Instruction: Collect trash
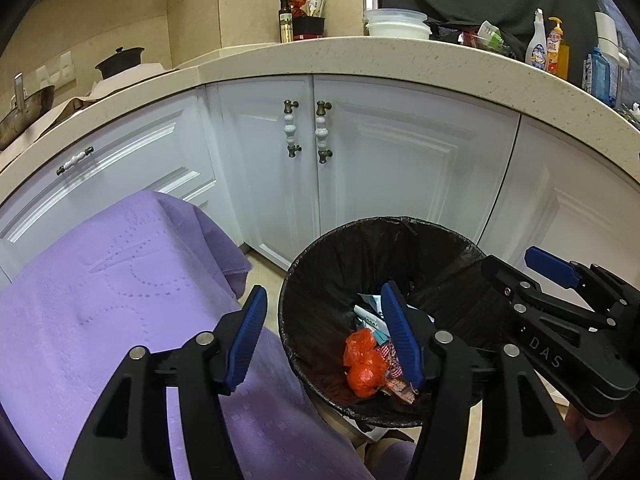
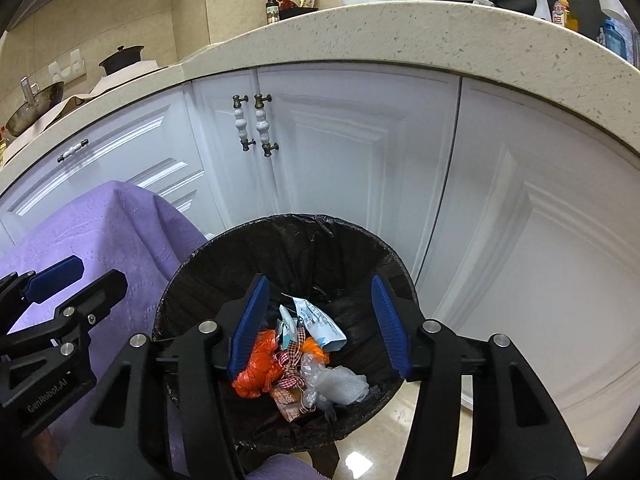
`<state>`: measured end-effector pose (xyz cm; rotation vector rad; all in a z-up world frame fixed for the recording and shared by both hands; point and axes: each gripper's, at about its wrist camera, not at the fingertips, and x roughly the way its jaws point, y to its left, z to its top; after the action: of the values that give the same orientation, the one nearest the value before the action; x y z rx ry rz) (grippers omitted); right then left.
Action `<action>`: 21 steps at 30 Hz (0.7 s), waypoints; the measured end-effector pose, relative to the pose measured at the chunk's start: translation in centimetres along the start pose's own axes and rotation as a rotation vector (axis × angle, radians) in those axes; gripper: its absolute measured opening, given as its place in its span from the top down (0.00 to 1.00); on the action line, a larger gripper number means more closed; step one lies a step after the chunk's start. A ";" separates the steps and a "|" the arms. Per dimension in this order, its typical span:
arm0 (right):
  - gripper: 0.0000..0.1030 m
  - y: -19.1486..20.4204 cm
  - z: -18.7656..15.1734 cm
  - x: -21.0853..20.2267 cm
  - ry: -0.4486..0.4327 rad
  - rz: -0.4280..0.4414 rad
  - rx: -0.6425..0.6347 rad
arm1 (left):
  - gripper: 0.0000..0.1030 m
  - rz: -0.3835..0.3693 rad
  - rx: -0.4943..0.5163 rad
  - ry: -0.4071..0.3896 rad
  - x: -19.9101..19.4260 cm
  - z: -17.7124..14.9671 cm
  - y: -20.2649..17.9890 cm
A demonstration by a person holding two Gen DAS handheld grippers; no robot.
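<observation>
Right claw (image 2: 322,324) half-open, empty, tilted down over black-lined bin (image 2: 200,256). Below its tips: trash pile; pale wrapper (image 2: 320,322) long axis running away from claw. Left claw (image 1: 324,338) half-open, empty, straddling bin rim beside purple cloth (image 1: 100,280).

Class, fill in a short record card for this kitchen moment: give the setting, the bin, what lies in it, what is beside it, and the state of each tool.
Setting: white cabinets under a speckled countertop
Bin: round, black liner, on the floor
Contents: orange plastic bag, clear plastic wrap, white-and-blue packet, checked ribbon
Beside bin: purple cloth, to its left
Left tool: open, nothing between its fingers
Right tool: open over the bin, nothing held
</observation>
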<state>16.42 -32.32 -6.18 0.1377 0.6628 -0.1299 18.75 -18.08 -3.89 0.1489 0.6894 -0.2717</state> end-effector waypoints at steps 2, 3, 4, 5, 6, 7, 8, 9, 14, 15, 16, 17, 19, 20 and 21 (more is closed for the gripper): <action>0.46 0.0 0.0 -0.4 -0.005 -0.003 0.002 | 0.42 -0.001 0.002 -0.004 -0.3 0.0 0.0; 0.45 -0.1 0.0 -0.5 -0.006 -0.004 0.003 | 0.41 -0.001 0.002 -0.005 -0.4 0.0 0.0; 0.42 0.0 -0.2 -0.8 -0.008 -0.005 0.005 | 0.40 -0.002 0.002 -0.007 -0.6 0.0 0.0; 0.41 0.1 -0.3 -1.0 -0.009 -0.007 0.006 | 0.40 -0.002 0.001 -0.009 -0.8 -0.1 0.0; 0.41 0.2 -0.4 -1.3 -0.010 -0.008 0.005 | 0.39 -0.001 0.001 -0.012 -1.0 -0.2 0.0; 0.41 0.3 -0.6 -1.6 -0.010 -0.007 0.004 | 0.38 0.001 0.003 -0.016 -1.3 -0.3 0.1; 0.41 0.3 -0.7 -1.8 -0.010 -0.006 0.004 | 0.37 0.002 0.005 -0.020 -1.6 -0.4 0.2; 0.40 0.3 -0.8 -2.1 -0.010 -0.005 0.005 | 0.35 0.002 0.006 -0.023 -1.9 -0.5 0.2; 0.32 0.8 -1.7 -4.1 -0.019 -0.003 0.008 | 0.32 0.009 -0.002 -0.040 -3.7 -1.2 1.0; 0.31 0.9 -1.9 -4.5 -0.022 -0.001 0.007 | 0.31 0.011 -0.005 -0.045 -4.2 -1.4 1.2; 0.29 1.1 -2.1 -4.9 -0.024 -0.001 0.005 | 0.29 0.014 -0.007 -0.049 -4.5 -1.6 1.4; 0.27 1.3 -2.3 -5.4 -0.027 -0.004 0.000 | 0.28 0.018 -0.011 -0.054 -5.0 -1.9 1.7; 0.23 1.6 -2.8 -6.2 -0.032 -0.010 -0.007 | 0.27 0.023 -0.018 -0.061 -5.7 -2.2 2.1; 0.22 1.8 -3.1 -6.8 -0.035 -0.011 -0.011 | 0.26 0.023 -0.022 -0.064 -6.2 -2.4 2.3; 0.21 1.9 -3.2 -7.2 -0.036 -0.010 -0.013 | 0.25 0.026 -0.022 -0.069 -6.6 -2.6 2.5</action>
<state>9.17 -29.32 -4.08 0.1190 0.6287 -0.1371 13.05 -13.85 -1.53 0.1264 0.6218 -0.2432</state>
